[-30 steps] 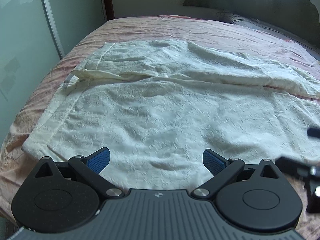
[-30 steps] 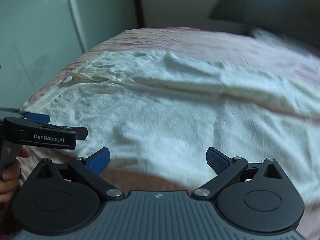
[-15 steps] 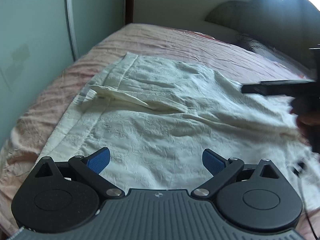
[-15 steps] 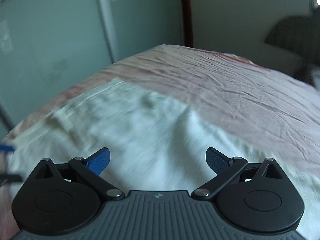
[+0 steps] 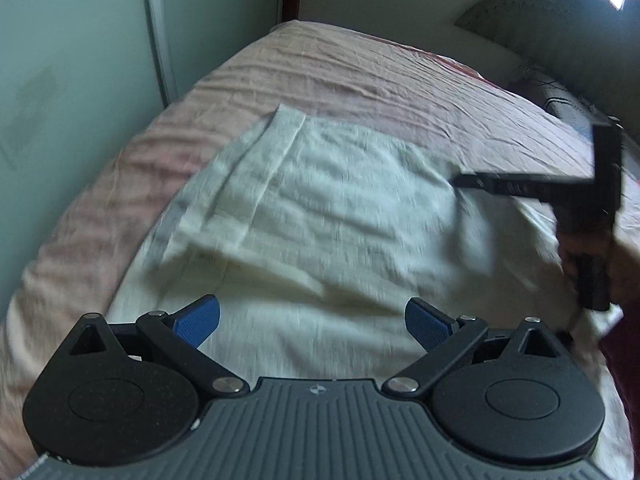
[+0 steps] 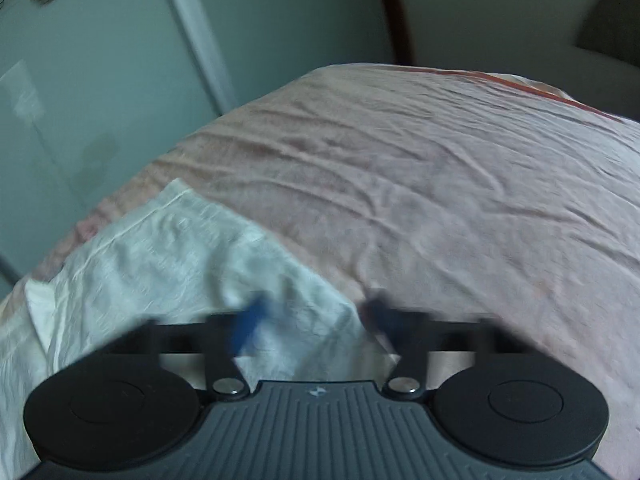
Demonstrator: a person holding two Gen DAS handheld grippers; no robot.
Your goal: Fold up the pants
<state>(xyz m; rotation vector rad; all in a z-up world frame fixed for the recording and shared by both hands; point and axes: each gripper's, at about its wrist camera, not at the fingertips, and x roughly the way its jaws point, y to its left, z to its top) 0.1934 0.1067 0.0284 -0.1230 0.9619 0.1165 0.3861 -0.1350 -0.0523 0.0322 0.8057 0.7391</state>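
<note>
The cream pants [image 5: 340, 208] lie spread on a pink bedsheet [image 5: 400, 80], with a folded flap at their left side. My left gripper [image 5: 312, 320] hovers open over the near part of the cloth, with nothing between its blue pads. In the left wrist view the right gripper [image 5: 456, 180] reaches to the pants' far right edge, held by a person's hand [image 5: 616, 264]. In the right wrist view the right gripper [image 6: 314, 316] is blurred and its jaws are closing. An edge of the pants [image 6: 160, 256] lies between them, and the pads still stand apart.
Pale green sliding doors [image 5: 80, 60] stand close along the bed's left side. A dark headboard [image 5: 520, 20] and a dark cushion sit at the far right. Bare pink sheet [image 6: 440, 180] stretches beyond the pants.
The right gripper swept across the pants to their far edge and its jaws went from wide open to partly closed. The left gripper shifted sideways, staying open above the cloth.
</note>
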